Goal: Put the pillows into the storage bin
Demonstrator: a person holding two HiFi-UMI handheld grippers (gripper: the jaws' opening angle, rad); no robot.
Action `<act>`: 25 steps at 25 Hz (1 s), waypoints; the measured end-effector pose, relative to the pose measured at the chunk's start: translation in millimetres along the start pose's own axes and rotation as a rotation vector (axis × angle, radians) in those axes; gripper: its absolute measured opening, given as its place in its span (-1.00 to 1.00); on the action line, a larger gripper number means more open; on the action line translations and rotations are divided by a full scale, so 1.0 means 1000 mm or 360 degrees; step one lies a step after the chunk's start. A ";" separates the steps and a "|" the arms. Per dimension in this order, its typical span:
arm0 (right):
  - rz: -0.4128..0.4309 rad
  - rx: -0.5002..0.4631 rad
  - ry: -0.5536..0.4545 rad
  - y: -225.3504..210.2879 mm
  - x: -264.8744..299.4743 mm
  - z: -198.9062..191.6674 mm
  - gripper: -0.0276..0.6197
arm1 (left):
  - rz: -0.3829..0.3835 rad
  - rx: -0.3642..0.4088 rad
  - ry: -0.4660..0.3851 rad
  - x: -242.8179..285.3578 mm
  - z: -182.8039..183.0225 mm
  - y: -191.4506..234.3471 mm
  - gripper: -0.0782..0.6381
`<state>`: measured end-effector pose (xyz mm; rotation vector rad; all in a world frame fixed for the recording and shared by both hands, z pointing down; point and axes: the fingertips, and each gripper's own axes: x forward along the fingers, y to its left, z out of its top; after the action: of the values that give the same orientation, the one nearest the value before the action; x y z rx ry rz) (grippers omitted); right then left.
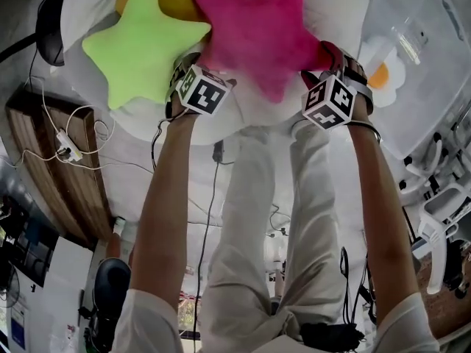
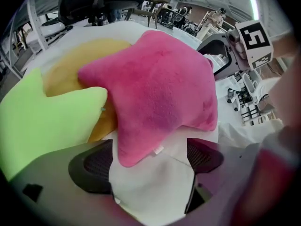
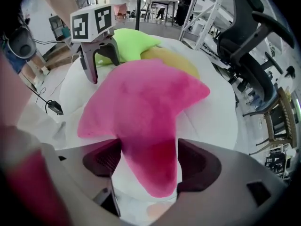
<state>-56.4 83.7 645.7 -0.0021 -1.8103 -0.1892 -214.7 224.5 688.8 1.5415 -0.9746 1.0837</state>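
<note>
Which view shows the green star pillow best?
Head view: the green star pillow shows nearly whole, star outline clear, beside the pink star pillow. The left gripper view catches only part of the pillow, cut off at the frame's left. The right gripper view shows a small far slice of it behind the left tool.
</note>
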 end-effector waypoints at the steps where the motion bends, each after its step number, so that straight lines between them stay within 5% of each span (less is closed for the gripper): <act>1: 0.0028 -0.0009 0.0006 0.002 0.002 0.000 0.28 | -0.0005 -0.0024 -0.0002 0.002 -0.001 -0.001 0.62; 5: 0.0101 -0.0070 0.0008 0.003 0.008 -0.003 0.26 | -0.0010 -0.0087 -0.0030 0.013 0.004 -0.001 0.61; 25: 0.0120 -0.0143 -0.0002 0.007 0.021 -0.007 0.26 | 0.0000 0.0146 0.0075 0.038 0.019 0.002 0.62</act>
<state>-54.4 87.7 668.2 -0.1340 -1.7986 -0.2168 -202.8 202.5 723.0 1.5822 -0.9036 1.1737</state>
